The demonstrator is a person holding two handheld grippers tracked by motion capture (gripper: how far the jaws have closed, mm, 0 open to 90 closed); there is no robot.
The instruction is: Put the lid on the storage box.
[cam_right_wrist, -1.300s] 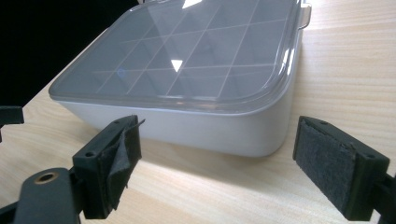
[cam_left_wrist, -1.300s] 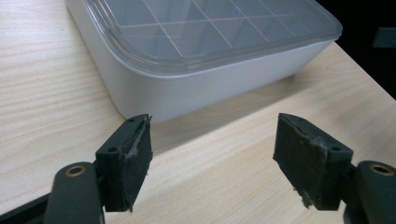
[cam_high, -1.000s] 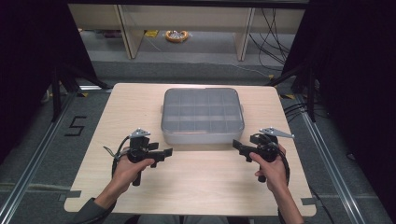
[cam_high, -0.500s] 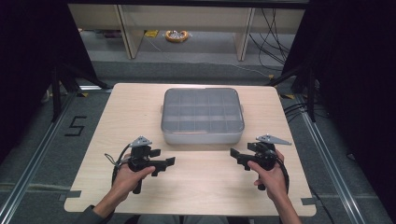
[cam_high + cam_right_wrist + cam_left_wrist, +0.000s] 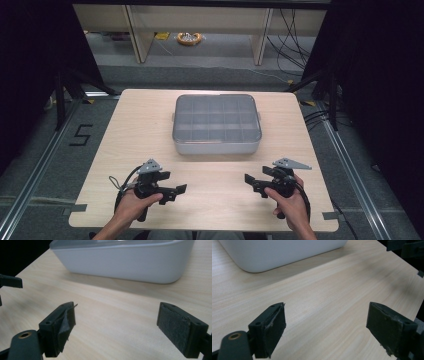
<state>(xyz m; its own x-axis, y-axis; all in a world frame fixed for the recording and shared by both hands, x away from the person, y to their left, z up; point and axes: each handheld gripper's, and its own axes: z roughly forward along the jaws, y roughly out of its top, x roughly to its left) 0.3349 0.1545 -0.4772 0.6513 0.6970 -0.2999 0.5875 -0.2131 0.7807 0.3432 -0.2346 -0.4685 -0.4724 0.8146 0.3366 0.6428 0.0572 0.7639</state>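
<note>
A grey box with a clear lid over several compartments (image 5: 216, 122) sits shut in the middle of the wooden table (image 5: 145, 130). Both grippers hover near the front edge, well short of it, jaws pointing inward at each other. My left gripper (image 5: 176, 184) is open; its jaws have just been opening, with only bare wood between them (image 5: 325, 325). My right gripper (image 5: 250, 182) is open too, over bare table (image 5: 116, 327). The box's white wall rises ahead in the left gripper view (image 5: 282, 252) and the right gripper view (image 5: 125, 260).
Bare wood lies between the two grippers and in front of the box. The other gripper's tip shows at the edge of each gripper view (image 5: 409, 247) (image 5: 10, 281). Beyond the table are a grey floor, shelf legs, cables and a yellow coil (image 5: 189, 38).
Both hands have drawn back from the box's front corners toward the table's near edge and sunk slightly. The left gripper's jaws stand wider than before.
</note>
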